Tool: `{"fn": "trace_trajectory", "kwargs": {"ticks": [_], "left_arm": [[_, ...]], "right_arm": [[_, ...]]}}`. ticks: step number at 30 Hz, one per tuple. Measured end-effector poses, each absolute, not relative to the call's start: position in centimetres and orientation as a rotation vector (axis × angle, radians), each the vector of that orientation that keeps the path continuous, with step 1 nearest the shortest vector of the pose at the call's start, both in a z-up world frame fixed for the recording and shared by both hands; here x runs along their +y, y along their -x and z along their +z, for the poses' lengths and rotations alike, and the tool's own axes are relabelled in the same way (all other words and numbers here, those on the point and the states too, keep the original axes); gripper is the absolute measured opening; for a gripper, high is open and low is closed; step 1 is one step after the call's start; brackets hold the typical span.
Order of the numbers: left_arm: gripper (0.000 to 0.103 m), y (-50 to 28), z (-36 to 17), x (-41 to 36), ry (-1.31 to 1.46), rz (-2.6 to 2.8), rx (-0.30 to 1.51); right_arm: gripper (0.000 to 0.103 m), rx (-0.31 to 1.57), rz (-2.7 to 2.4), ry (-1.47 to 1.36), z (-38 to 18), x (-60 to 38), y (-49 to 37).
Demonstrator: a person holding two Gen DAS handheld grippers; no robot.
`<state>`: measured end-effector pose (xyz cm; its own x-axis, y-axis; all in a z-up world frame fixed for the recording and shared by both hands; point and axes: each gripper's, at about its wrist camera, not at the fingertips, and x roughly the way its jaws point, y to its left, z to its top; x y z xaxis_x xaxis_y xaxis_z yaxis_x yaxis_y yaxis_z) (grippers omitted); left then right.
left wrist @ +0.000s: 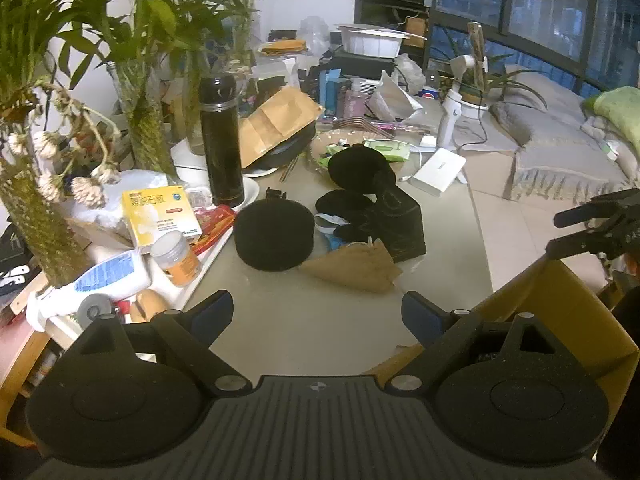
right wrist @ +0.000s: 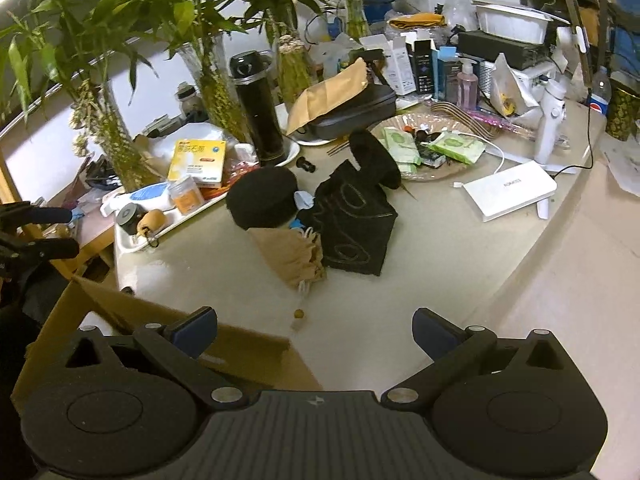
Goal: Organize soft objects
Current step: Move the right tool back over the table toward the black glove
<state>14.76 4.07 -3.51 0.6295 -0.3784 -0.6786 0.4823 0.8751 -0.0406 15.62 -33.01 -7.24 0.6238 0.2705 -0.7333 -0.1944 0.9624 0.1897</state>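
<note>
Holding both grippers, left [left wrist: 317,312] and right [right wrist: 315,328], spread empty, I judge the tan cloth [left wrist: 354,265] limp; pinch its folded edge.

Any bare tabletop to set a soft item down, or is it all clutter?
Free: the near tabletop between the cardboard box and the tan cloth pouch; also right of the black fabric bag, below the white power bank. Crowded: the tray at left and the back around the black thermos. Both hand-held grippers, left and right, are open and empty.
</note>
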Motion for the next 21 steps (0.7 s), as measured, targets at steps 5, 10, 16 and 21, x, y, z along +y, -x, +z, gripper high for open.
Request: {"fn": "trace_trajectory", "kwargs": {"ticks": [5, 10, 16, 21], "left_arm": [[0.093, -15.5, -3.6, 3.7, -0.164, -0.508, 0.723], [0.093, -16.6, -4.2, 3.5, -0.167, -0.514, 0.694], [0.093, -17.8, -5.7, 3.8, -0.114, -0.443, 0.676], [0.093, -18.1, -6.2, 4.4, -0.089, -0.408, 0.66]], "right_arm": [[0.103, 0.852, 0.261, -0.127, -8.0, -33.4, -16.6], [0.103, 0.825, 0.258, -0.119, -8.7, -33.6, -17.6], [0.103, 0.766, 0.245, -0.167, -10.3, -34.8, -19.9], [0.103, 0.772, 0.216, -0.184, -11.7, -35.4, -22.6]]}}
